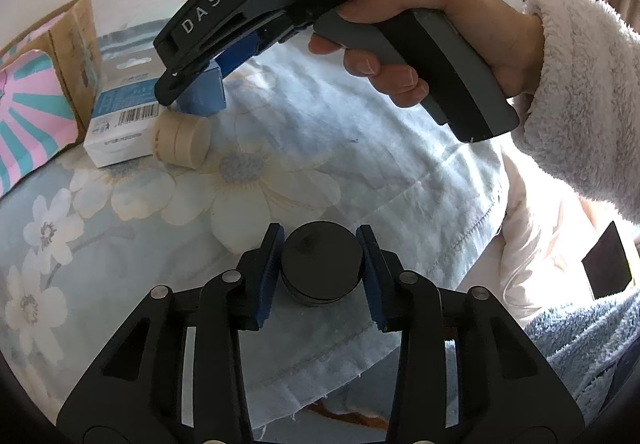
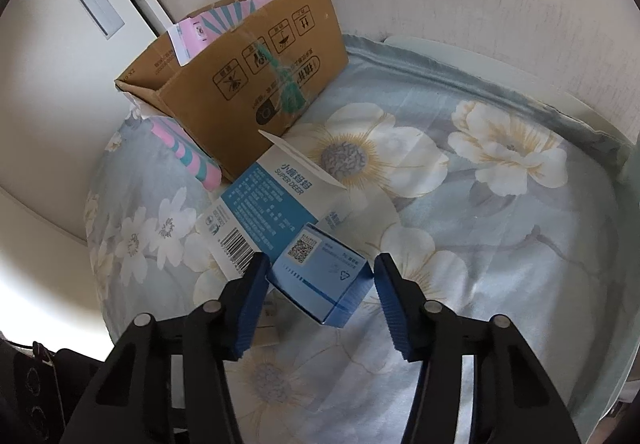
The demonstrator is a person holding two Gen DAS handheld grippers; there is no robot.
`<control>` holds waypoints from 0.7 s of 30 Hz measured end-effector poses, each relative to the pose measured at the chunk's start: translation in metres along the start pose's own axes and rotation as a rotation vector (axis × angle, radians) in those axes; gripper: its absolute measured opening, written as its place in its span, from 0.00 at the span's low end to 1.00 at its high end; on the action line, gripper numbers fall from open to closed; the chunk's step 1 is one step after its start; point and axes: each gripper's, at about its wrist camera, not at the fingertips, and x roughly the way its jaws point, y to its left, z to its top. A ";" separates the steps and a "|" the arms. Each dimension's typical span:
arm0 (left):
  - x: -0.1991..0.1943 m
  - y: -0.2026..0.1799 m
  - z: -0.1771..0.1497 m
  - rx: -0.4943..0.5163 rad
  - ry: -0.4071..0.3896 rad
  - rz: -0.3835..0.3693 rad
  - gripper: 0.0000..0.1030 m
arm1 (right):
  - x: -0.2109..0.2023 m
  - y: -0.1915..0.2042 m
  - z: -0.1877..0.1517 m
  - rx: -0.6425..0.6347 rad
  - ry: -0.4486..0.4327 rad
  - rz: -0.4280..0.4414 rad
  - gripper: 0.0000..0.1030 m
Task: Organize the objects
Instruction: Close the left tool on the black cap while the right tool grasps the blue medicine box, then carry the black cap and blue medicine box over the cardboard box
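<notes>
The left gripper (image 1: 320,268) was closed on a black round jar (image 1: 321,269), its 2 blue pads (image 1: 267,276) pressed against the jar's sides above the floral bedsheet (image 1: 280,148).

The jaws of the right gripper (image 2: 320,298) were held open around a small blue box (image 2: 320,278); the left pad (image 2: 252,308) appeared to be at or very near the box's edge, while a slight gap was seen at the right pad. Whether the box was lifted or resting could not be told. From the left wrist view, this gripper (image 1: 196,80) was seen in a bare hand (image 1: 424,44) with a fluffy white sleeve (image 1: 584,92).

Just behind the small box, a larger white-and-blue carton (image 2: 264,200) marked SUPER DEER was lying flat with 1 flap open. A beige cylindrical jar (image 1: 182,142) was lying on its side against that carton (image 1: 120,124). Farther back, a cardboard box (image 2: 256,80) was standing by the wall, with a pink-and-teal striped package (image 2: 188,156) beside it.
</notes>
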 end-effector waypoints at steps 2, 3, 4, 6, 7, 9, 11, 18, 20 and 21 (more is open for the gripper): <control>-0.001 0.000 0.001 0.003 -0.001 -0.003 0.33 | -0.001 0.002 -0.001 -0.005 -0.001 -0.011 0.48; -0.003 0.000 0.002 0.004 -0.004 0.001 0.33 | -0.001 0.003 -0.002 -0.006 -0.001 -0.016 0.47; -0.004 0.000 0.003 0.003 -0.007 0.001 0.33 | -0.002 0.003 -0.002 -0.004 0.000 -0.017 0.47; -0.008 0.001 0.007 0.000 -0.019 0.003 0.33 | -0.004 0.003 -0.002 0.002 0.000 -0.015 0.47; -0.011 0.002 0.010 -0.002 -0.027 0.005 0.33 | -0.006 0.004 -0.002 0.003 -0.002 -0.015 0.47; -0.016 0.004 0.015 -0.007 -0.039 0.007 0.33 | -0.012 0.005 -0.002 0.005 -0.007 -0.019 0.46; -0.022 0.007 0.021 -0.004 -0.049 0.018 0.33 | -0.019 0.005 -0.001 0.013 -0.014 -0.023 0.46; -0.047 0.028 0.042 -0.050 -0.070 0.026 0.33 | -0.044 0.007 0.009 0.044 -0.034 -0.022 0.46; -0.054 0.038 0.047 -0.077 -0.075 0.024 0.33 | -0.051 0.010 0.012 0.042 -0.040 -0.022 0.46; -0.060 0.045 0.052 -0.089 -0.079 0.027 0.33 | -0.055 0.013 0.014 0.041 -0.042 -0.026 0.46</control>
